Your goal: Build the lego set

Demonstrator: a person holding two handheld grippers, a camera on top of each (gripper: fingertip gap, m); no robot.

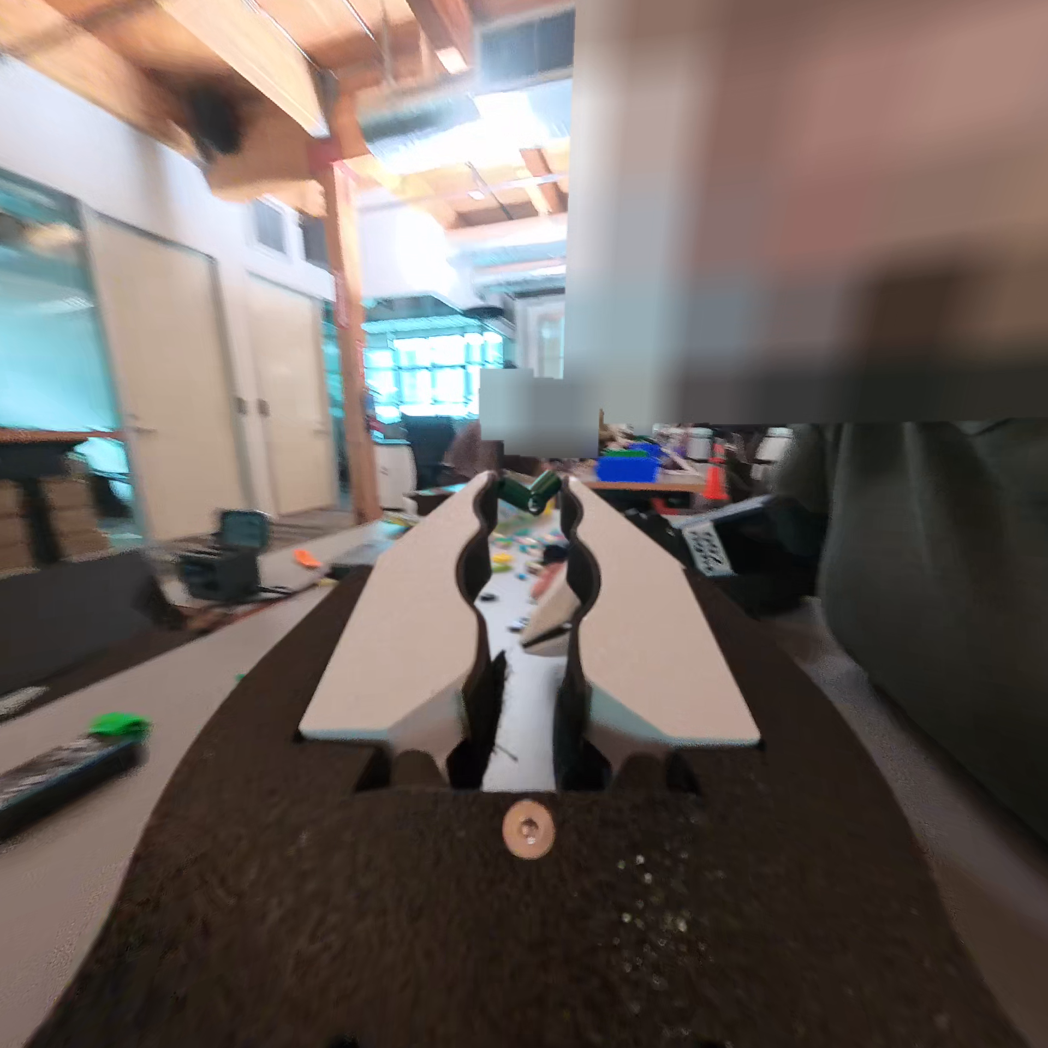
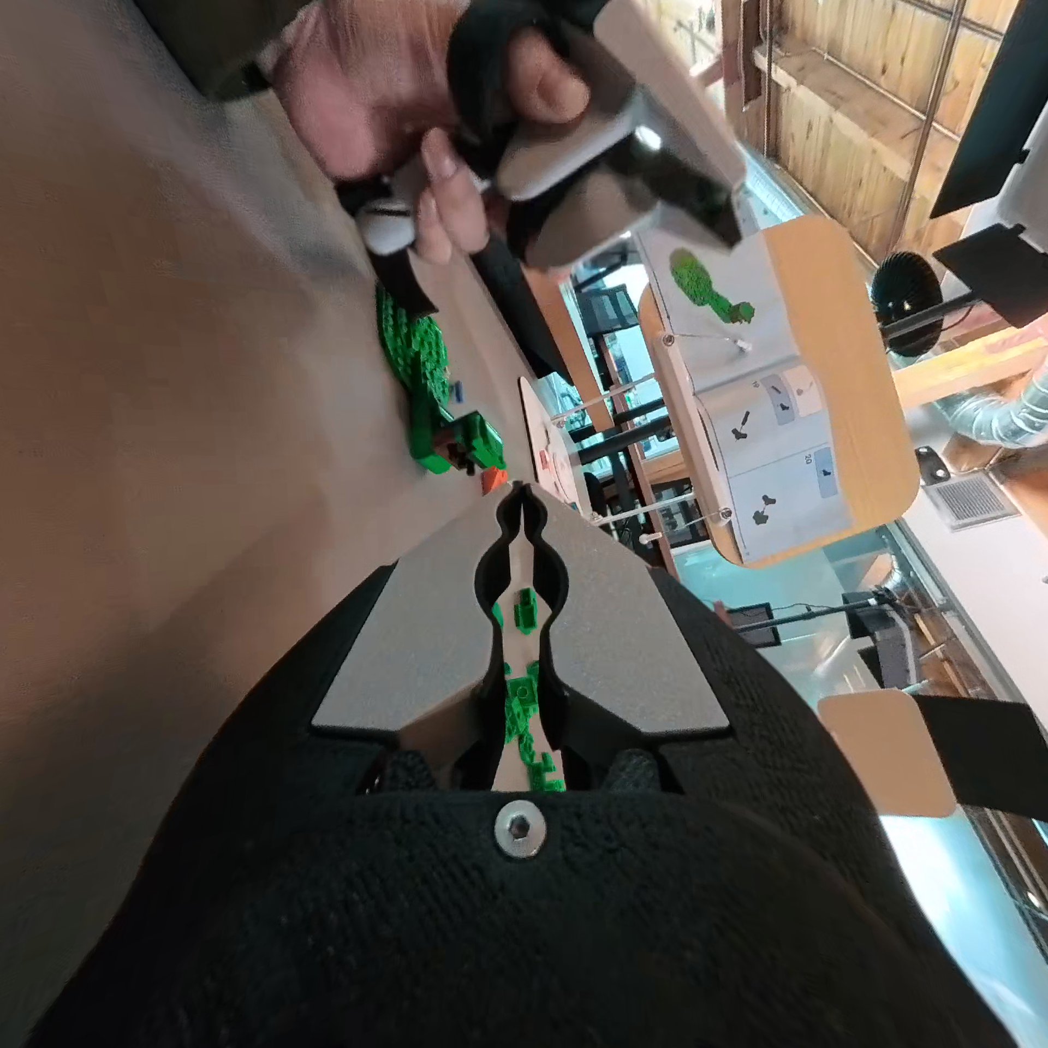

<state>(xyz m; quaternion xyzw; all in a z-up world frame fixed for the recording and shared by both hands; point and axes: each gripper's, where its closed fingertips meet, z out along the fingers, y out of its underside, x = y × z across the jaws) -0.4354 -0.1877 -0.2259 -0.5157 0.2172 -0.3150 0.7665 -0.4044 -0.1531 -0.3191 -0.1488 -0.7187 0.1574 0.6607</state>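
The left gripper [image 1: 528, 486] is pinching a dark green piece [image 1: 527, 492]; the right gripper's [image 2: 519, 492] fingers are pressed together, seemingly empty. Next, probably joining the piece to the green model [image 2: 425, 391].

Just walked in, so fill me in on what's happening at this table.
A person is building a Lego set with two tools. The left hand-held gripper is raised off the table, pinching a small dark green Lego piece at its tips. The right hand-held gripper is shut with nothing visible in it, above loose green bricks. The partly built green model lies on the table, near an open instruction booklet on a stand.
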